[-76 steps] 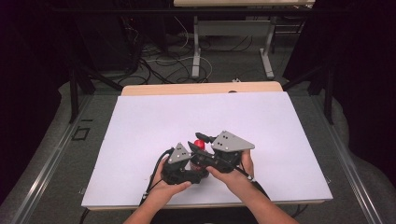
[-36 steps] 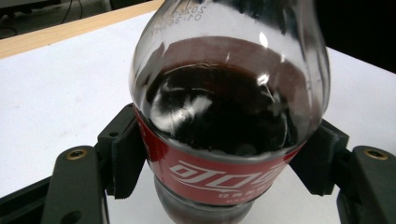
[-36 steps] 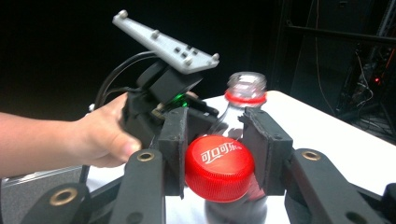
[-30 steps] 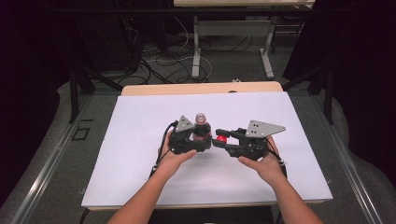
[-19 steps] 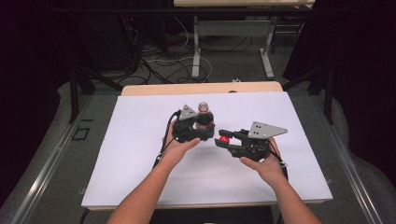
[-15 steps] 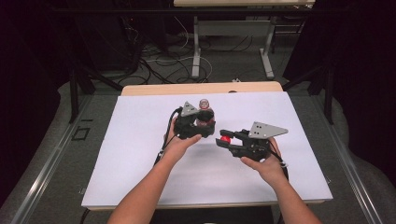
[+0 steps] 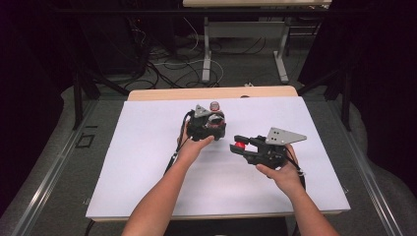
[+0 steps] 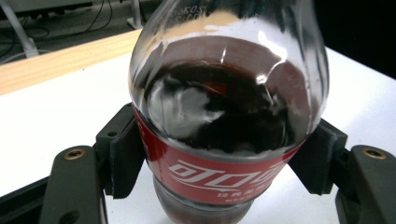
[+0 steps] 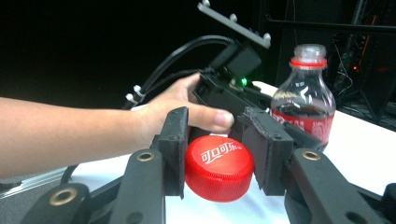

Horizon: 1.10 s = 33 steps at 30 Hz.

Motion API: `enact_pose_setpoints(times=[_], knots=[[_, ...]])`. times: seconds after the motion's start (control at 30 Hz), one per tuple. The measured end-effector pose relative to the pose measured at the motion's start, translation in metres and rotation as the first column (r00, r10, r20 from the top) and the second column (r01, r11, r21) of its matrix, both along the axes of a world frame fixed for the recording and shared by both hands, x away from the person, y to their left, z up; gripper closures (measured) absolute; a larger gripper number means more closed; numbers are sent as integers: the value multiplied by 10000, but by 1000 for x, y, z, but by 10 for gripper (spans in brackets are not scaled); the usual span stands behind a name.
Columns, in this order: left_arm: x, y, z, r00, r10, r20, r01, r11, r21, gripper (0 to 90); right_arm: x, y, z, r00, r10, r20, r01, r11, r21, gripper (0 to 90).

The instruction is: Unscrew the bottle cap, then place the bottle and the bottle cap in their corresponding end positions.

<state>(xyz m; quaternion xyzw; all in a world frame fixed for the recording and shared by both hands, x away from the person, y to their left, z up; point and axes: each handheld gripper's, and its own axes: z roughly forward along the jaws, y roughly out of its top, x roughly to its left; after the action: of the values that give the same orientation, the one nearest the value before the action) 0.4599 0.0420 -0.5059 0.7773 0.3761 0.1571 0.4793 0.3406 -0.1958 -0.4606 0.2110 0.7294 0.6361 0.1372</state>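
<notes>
— What's on the left?
— The left gripper [image 7: 212, 124] clamps the cola bottle [image 8: 224, 107], upright on the white table [image 7: 147, 167]; its view shows the red label.
— And right?
— The right gripper [image 9: 219, 163] pinches the red cap [image 9: 219, 167], with the bottle's open neck beyond.

Cola bottle [image 7: 215, 114] stands upright on the tabletop [image 7: 147, 162], a bit behind centre, between the jaws of the left hand-held gripper [image 7: 209, 125]; the pads [image 8: 122, 158] touch it on both sides, at label level. Left hand [image 7: 192, 147] sits just in front of that gripper, toward the person. Right hand-held gripper [image 7: 241, 146] is to the bottle's right & nearer the person, apart from it, jaws pointing left. Bottle cap [image 9: 219, 168] sits between its jaws, w/ both pads touching, above the tabletop. In the right gripper view the bottle stands behind the cap, to its right. Right hand [image 7: 282, 172] is at the gripper's near end. Second table [image 7: 246, 29] behind the tabletop, w/ cables [image 7: 167, 61] on the floor.
</notes>
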Motion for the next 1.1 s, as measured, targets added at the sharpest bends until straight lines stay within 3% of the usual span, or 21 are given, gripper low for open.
enact_pose_setpoints(times=[0.1, 0.2, 0.43, 0.53, 0.6, 0.67, 0.83, 1.1], knots=[[3, -3, -7, 10000, 69, -16, -68, 9997, 225, 297, 0, -2, 1, 10000, -58, 42, 57, 9999, 96, 610], [5, -6, -12, 9999, 87, -82, -86, 9999, 60, 297, 0, -3, 2, 10000, -69, 1, 69, 9998, 190, 610], [7, -8, -23, 9999, 33, -167, -29, 9997, 259, 296, 0, -2, -1, 10000, -17, -82, 19, 9999, 165, 610], [6, -7, -29, 10000, 34, -5, -34, 9995, 309, 294, 0, 0, -1, 9999, 26, -124, -24, 9999, 151, 609], [4, -6, -31, 10000, 52, 66, -54, 9998, 186, 294, 1, 1, -2, 9999, 72, -91, -71, 9999, 136, 610], [2, -6, -32, 9997, -10, 262, 1, 9995, 331, 293, 1, 1, -2, 9999, 73, -100, -71, 9999, 117, 610], [1, -7, -32, 9995, -60, 299, 48, 9993, 371, 289, 0, 2, -2, 9999, 105, -55, -104, 9999, 118, 610], [2, -4, -30, 10000, 49, -58, -48, 9997, 238, 248, 2, 4, -5, 9998, 146, -149, -145, 9999, 66, 609]])
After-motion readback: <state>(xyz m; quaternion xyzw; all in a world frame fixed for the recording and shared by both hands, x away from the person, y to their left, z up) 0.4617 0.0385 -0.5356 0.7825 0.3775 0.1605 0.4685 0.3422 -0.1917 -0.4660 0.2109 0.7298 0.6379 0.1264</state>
